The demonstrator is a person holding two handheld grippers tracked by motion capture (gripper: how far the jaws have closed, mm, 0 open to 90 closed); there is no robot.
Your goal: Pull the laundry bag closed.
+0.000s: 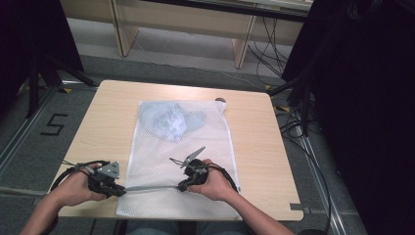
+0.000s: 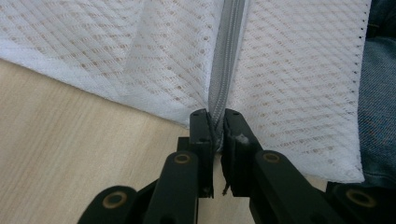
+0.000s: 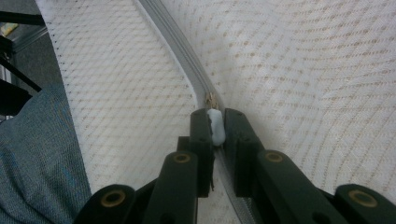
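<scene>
Left gripper [image 2: 215, 122] is pinched tight on the grey zipper [image 2: 223, 56] of the white mesh bag [image 1: 161, 147]. Right gripper [image 3: 215, 122] is clamped on what looks like the white zipper pull [image 3: 215, 126].

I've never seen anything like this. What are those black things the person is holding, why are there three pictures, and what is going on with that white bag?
A person sits at a wooden table and works with two hand-held pincers instead of bare fingers. The top picture looks down from above; the other two come from small cameras riding on each pincer, looking along its black jaws. On the table lies a white mesh laundry bag with a bluish garment inside. A grey zipper runs across the bag near the person. The left gripper is shut on the zipper's tape. The right gripper is shut on the white zipper pull.
</scene>
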